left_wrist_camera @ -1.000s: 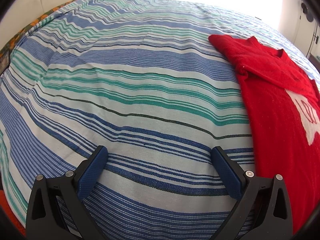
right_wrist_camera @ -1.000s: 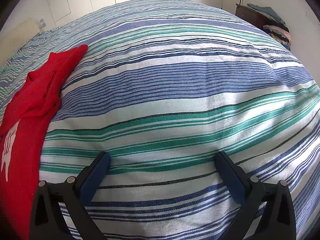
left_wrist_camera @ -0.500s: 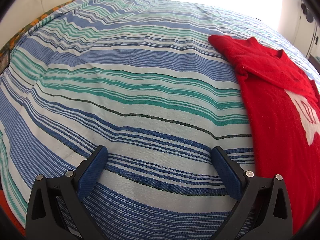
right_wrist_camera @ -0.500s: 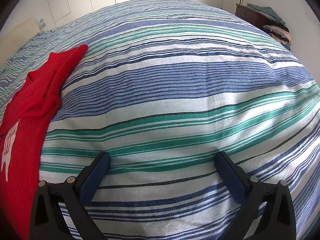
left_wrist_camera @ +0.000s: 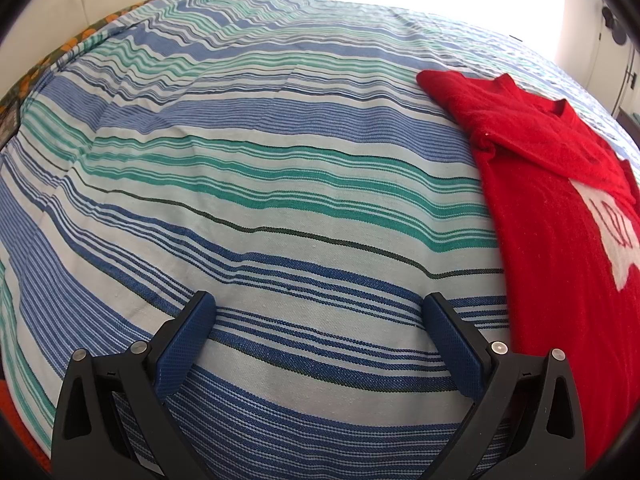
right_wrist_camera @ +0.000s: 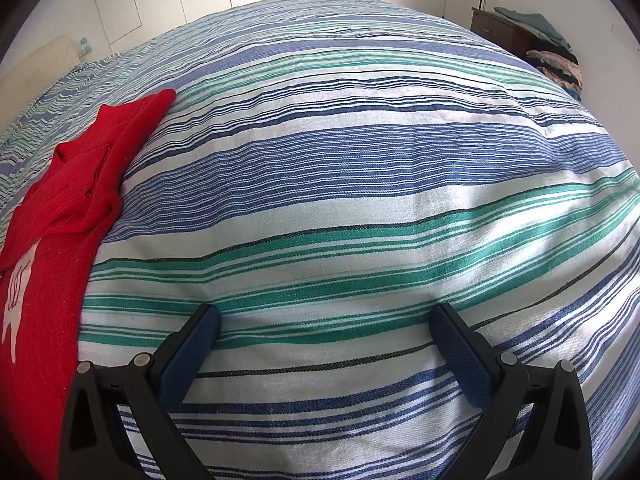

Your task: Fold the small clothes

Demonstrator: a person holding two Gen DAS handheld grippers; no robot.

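Striped bedspread (left_wrist_camera: pixel 256 184), blue, green and white, filled both views; red shirt lay flat on it.
Left gripper (left_wrist_camera: pixel 320 308) hung wide open and empty, red shirt (left_wrist_camera: pixel 560 208) at its 2 o'clock. Right gripper (right_wrist_camera: pixel 326 318) also spread apart, holding nothing, shirt (right_wrist_camera: pixel 52 240) at 10 o'clock. Shirt had one sleeve folded in and a white print.

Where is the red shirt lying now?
The red shirt lies flat on the striped bedspread, at the right edge of the left wrist view and the left edge of the right wrist view, between both open grippers.
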